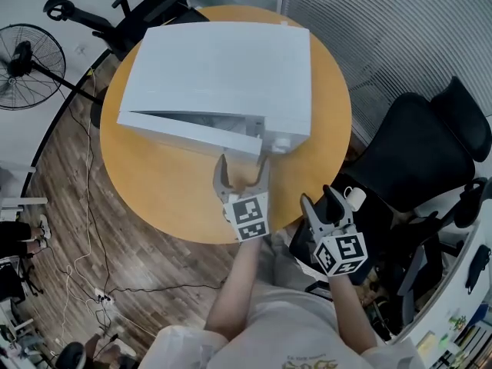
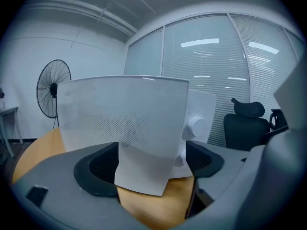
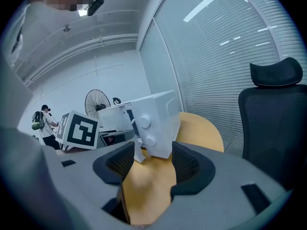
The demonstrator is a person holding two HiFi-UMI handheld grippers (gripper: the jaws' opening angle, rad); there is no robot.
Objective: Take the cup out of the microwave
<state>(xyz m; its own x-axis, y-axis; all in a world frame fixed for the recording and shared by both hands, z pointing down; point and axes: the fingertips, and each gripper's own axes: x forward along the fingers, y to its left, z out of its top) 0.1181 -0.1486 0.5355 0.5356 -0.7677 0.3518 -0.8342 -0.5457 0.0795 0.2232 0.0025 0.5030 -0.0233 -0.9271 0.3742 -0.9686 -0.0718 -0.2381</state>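
Here | right gripper [image 1: 319, 200] by the table [image 1: 177, 198] edge, jaws spread, empty | left gripper [image 1: 243, 167] jaws wide apart either side of the door [image 2: 124, 114] edge, right pad clear | microwave [image 1: 223, 75] door ajar | cup unseen, interior hidden.

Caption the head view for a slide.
Open left gripper at the ajar door of a white microwave on a round wooden table; right gripper open beside it.

Steep overhead view, two low tabletop views toward microwave [image 1: 223, 75]
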